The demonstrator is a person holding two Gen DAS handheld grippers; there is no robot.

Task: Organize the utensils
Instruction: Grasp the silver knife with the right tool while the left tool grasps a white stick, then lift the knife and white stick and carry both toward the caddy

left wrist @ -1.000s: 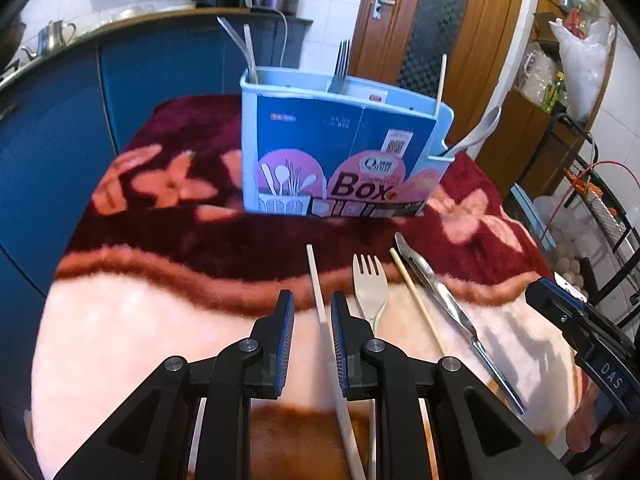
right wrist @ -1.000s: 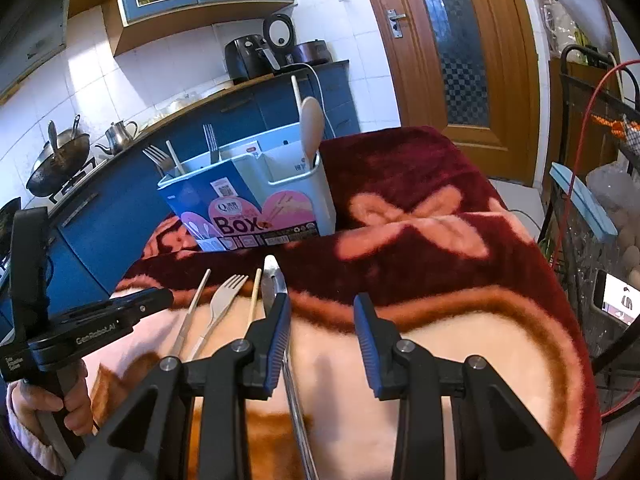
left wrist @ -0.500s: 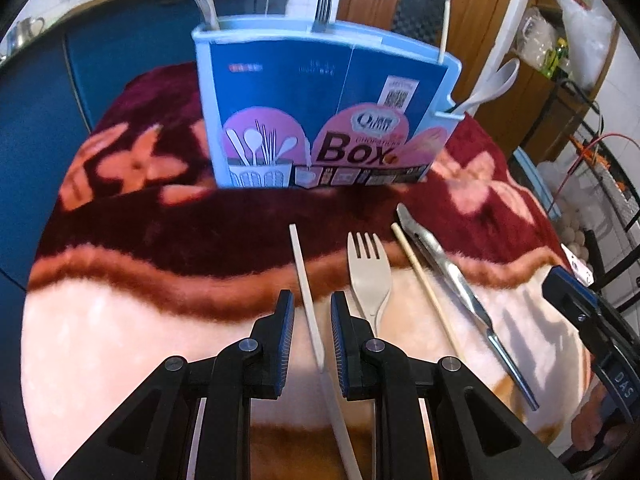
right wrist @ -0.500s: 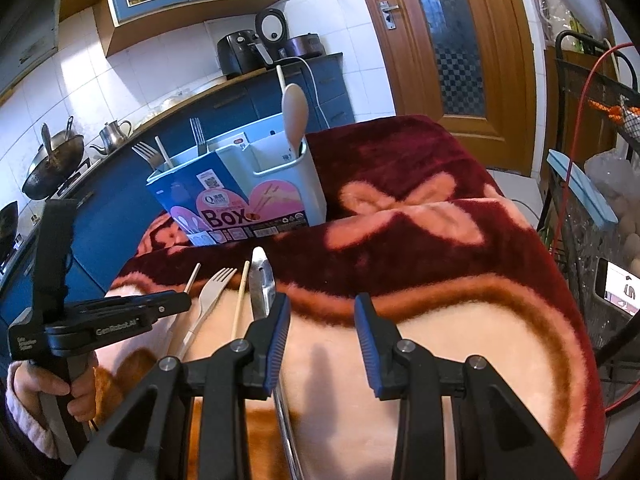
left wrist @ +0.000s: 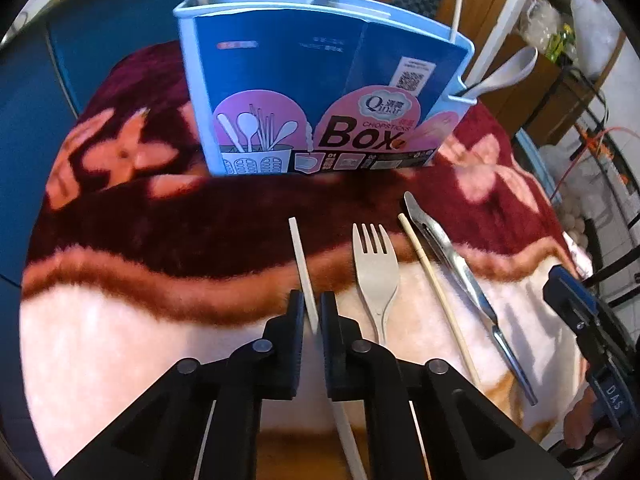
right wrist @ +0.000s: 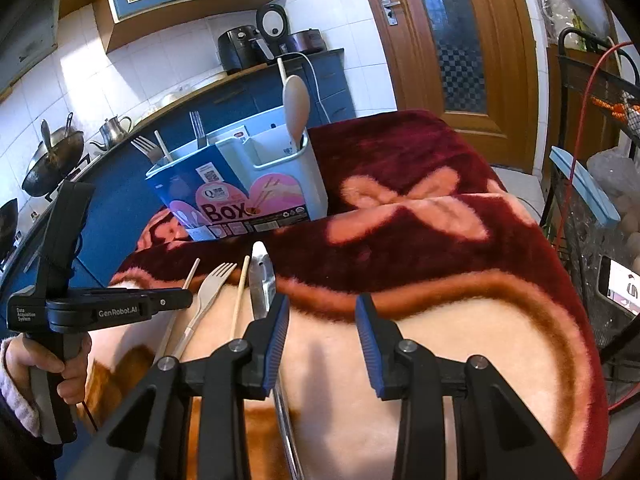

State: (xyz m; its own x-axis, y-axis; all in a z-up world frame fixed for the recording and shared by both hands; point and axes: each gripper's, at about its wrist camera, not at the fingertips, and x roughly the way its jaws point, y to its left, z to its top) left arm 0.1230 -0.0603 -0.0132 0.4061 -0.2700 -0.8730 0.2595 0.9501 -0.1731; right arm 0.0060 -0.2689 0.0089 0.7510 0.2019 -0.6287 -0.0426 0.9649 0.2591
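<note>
Already stowed: your utensil box [left wrist: 320,92] at the blanket's [left wrist: 120,320] far side holds forks, a chopstick and a spoon.
Still out: white chopstick [left wrist: 303,268], fork [left wrist: 376,268], wooden chopstick [left wrist: 434,284], metal tongs-like utensil [left wrist: 452,264].
Left tongs [left wrist: 311,314]: nearly closed around the white chopstick (firm contact unclear).
Right tongs [right wrist: 322,340]: open, empty, just beside the metal utensil.

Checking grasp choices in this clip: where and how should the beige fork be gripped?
Grip the fork at its narrow neck below the tines, coming from above with the jaws across the handle. It lies flat on the blanket, handle toward the camera, with chopsticks close on both sides, so a narrow opening fits best.
</note>
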